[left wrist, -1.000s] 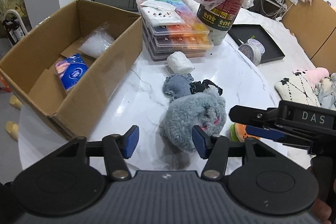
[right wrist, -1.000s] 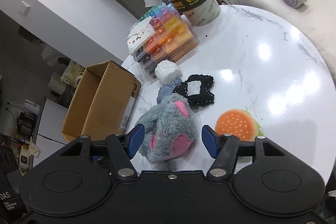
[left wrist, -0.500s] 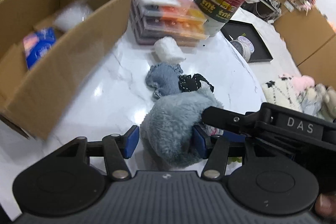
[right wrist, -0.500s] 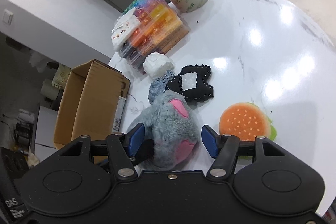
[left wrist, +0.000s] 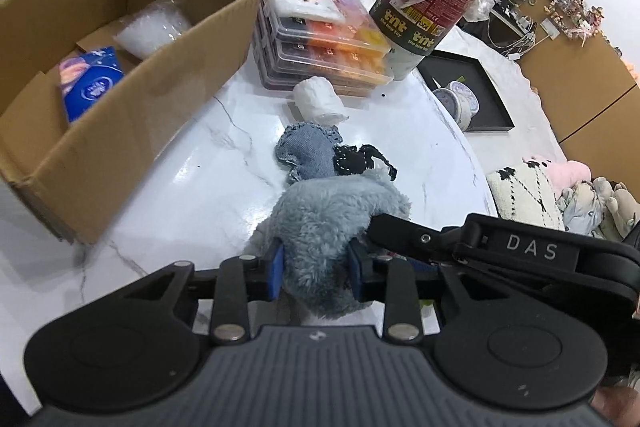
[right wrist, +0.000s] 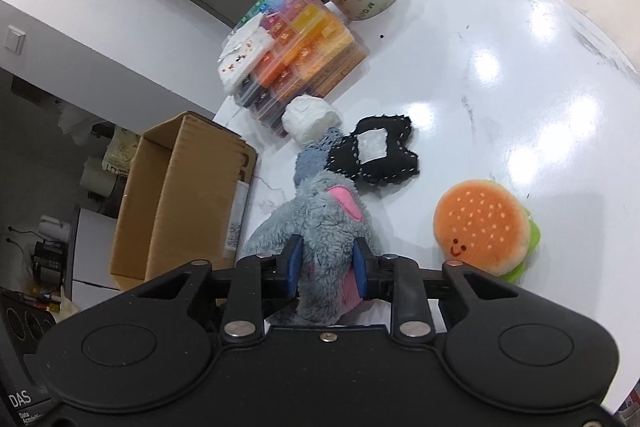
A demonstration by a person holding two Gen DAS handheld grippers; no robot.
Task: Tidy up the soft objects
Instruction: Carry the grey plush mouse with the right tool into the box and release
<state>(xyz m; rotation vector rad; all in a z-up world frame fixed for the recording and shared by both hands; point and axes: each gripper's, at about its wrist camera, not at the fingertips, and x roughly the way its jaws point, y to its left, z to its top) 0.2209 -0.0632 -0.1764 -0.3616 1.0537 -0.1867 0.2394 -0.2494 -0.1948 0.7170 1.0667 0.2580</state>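
A grey plush toy (left wrist: 324, 223) with pink ears lies on the white marble table, also in the right wrist view (right wrist: 320, 227). My left gripper (left wrist: 316, 267) is shut on one side of it. My right gripper (right wrist: 328, 267) is shut on its other side, crossing in front of the left one. Beyond it lie a blue denim piece (left wrist: 306, 151), a black stitched pad (right wrist: 374, 155) and a white soft roll (left wrist: 318, 101). A plush hamburger (right wrist: 486, 231) lies to the right.
An open cardboard box (left wrist: 132, 99) with a blue packet (left wrist: 90, 83) and a clear bag stands at the left. Stacked bead cases (left wrist: 320, 39) and a wrapped red canister (left wrist: 428, 3) stand behind. A black tray (left wrist: 468, 87) and more plush toys (left wrist: 560, 187) are at the right.
Both grippers have moved in on the grey plush toy and closed on it; they were open a second ago. The left view has swung closer to the toy.
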